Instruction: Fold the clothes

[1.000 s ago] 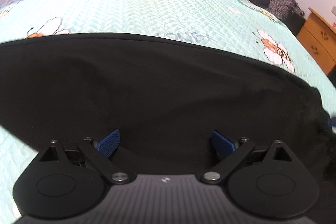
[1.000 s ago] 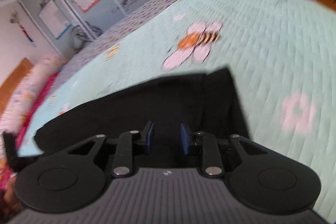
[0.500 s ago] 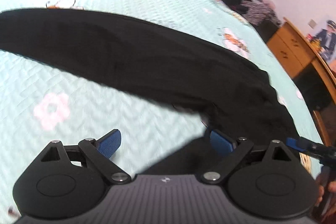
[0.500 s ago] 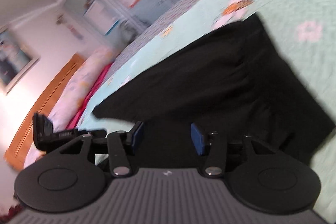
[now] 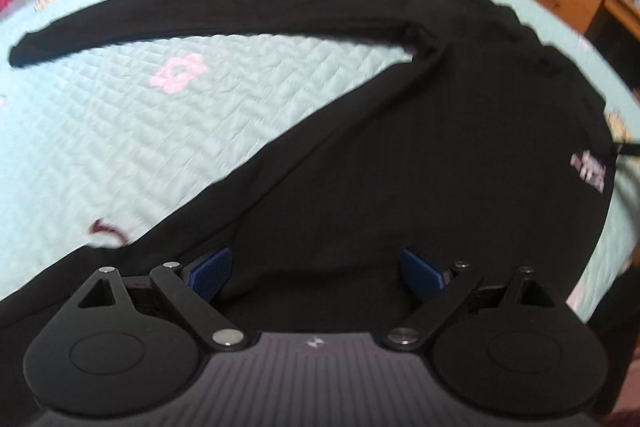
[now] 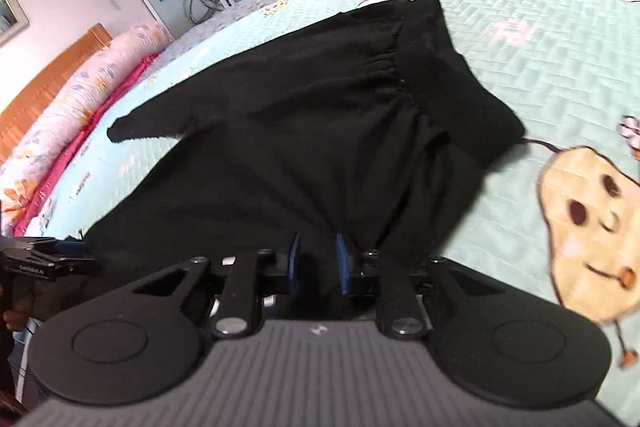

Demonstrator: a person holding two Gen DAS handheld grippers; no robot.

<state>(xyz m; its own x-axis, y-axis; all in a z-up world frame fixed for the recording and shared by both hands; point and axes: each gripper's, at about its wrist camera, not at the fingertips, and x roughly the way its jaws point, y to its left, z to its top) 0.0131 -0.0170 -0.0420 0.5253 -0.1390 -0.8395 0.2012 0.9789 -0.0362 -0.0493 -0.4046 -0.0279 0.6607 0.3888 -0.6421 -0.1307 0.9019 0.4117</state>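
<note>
One black garment (image 5: 460, 131) lies spread near the bed's (image 5: 120, 131) edge; the left gripper (image 5: 316, 273) hangs spread above it, the right gripper (image 6: 318, 261) pinching its hem.

Both wrist views look low and close along their tongs, sharing the black garment (image 5: 440, 147) on the bed

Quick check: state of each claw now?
Left claw: open, over the black garment, gripping nothing.
Right claw: nearly closed, pinching the black garment.
</note>
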